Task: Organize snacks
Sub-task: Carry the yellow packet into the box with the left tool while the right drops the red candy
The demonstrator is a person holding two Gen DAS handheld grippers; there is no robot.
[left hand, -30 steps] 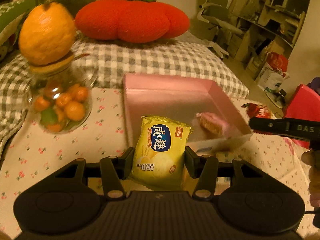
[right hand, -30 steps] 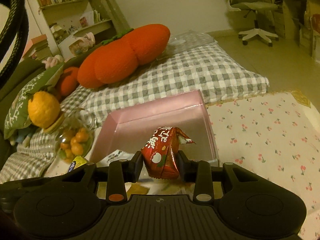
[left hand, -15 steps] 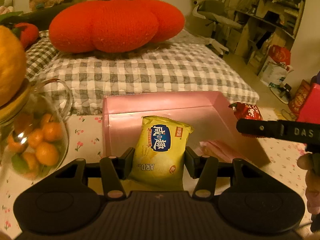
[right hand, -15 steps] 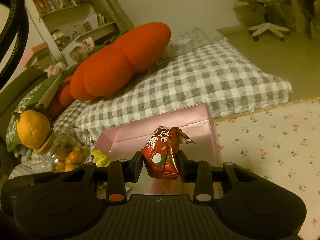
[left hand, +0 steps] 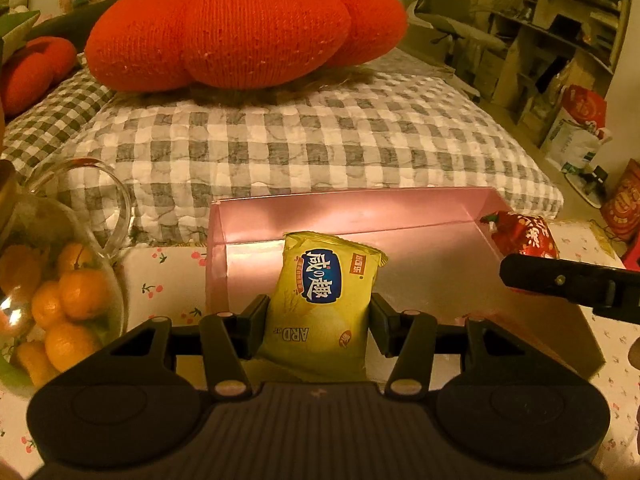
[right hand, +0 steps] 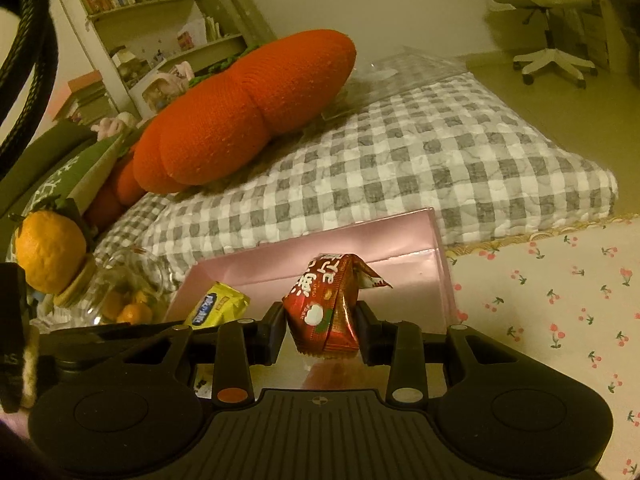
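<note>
Over the near edge of the pink box, my left gripper is clamped on a yellow snack packet — both pads press its sides, and the packet stands upright between them with its blue label facing the camera. From the left wrist view the packet sits in front of the box's open interior, toward its left half. At the right of that view I see the right gripper's finger reaching in as a dark bar, with the red snack packet just behind it near the box's right wall.

From the right wrist view, my right gripper grips that red snack packet between its pads; the packet is tilted, its crimped end pointing to the right. It hangs over the pink box near the right side. The yellow packet shows low on the left, over the box's left part, and the left gripper's dark body edges in at the far left (only a sliver is visible).

The box rests on a cherry-print cloth. A glass jar of small oranges stands left of the box — a larger orange sits on its lid. Behind lies a grey checked quilt carrying a red knitted pumpkin cushion.
</note>
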